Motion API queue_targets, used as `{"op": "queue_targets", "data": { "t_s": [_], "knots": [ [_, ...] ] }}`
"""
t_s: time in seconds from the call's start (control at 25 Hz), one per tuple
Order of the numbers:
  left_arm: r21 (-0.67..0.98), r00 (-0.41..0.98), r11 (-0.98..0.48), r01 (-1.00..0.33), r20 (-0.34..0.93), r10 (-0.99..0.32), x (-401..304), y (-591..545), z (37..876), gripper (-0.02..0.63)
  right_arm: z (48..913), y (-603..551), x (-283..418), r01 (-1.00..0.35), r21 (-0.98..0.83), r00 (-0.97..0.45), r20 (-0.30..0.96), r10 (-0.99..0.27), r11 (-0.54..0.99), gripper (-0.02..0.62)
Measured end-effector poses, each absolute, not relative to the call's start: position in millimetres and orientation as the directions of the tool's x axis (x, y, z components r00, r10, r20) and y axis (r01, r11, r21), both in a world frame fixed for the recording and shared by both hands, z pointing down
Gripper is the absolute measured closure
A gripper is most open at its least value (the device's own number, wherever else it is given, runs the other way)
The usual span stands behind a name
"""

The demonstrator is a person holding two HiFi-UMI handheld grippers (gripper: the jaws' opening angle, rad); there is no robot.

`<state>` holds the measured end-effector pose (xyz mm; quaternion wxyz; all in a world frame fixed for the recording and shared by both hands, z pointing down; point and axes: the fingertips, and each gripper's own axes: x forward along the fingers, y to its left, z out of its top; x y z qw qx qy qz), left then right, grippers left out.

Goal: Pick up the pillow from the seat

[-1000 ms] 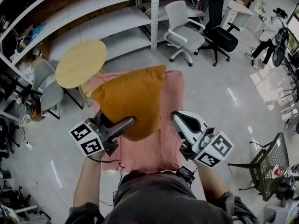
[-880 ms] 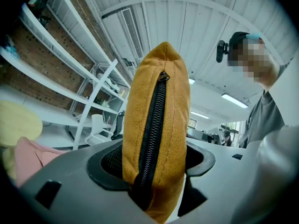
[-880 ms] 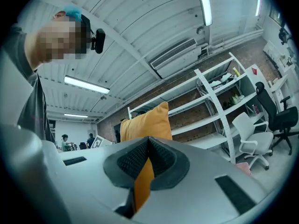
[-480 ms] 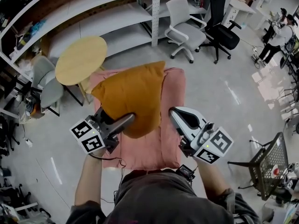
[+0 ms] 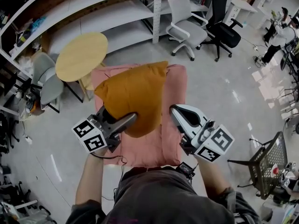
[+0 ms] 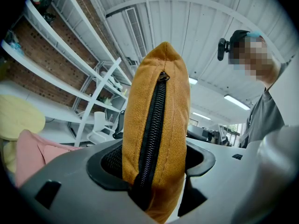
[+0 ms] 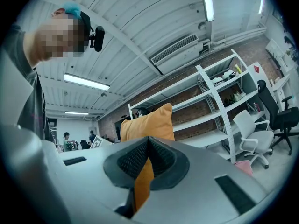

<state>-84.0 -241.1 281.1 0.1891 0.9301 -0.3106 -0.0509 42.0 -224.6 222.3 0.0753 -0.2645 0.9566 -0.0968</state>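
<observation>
The mustard pillow (image 5: 133, 94) is held over the pink seat (image 5: 174, 129) by the left gripper (image 5: 125, 121), whose jaws are pinching its zipped edge, while the right gripper (image 5: 179, 112) is poised just beside it, jaws pressed together on nothing. The pinch is best placed firmly on the seam, where the black zip (image 6: 153, 125) and doubled cloth give bite, and the lift taken straight up. A suede-like nap and a plump, yielding filling are shown, so sagging is to be expected.

The left arm (image 5: 91, 181) and right arm (image 5: 211, 174) are reaching forward, level. The left gripper (image 5: 128, 120) is clamping the pillow (image 5: 135, 92). The right gripper (image 5: 174, 111) is hovering beside it, jaws together.
</observation>
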Motion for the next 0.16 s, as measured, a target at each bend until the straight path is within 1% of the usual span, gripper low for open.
{"op": "queue_targets", "data": {
  "t_s": [0.16],
  "knots": [
    [0.386,0.802,-0.735,-0.557,0.021,-0.597,-86.6,-240.4,283.1,0.282,225.2,-224.2,38.5,-0.493,-0.217,-0.852,-0.078,-0.518,0.843,0.581]
  ]
}}
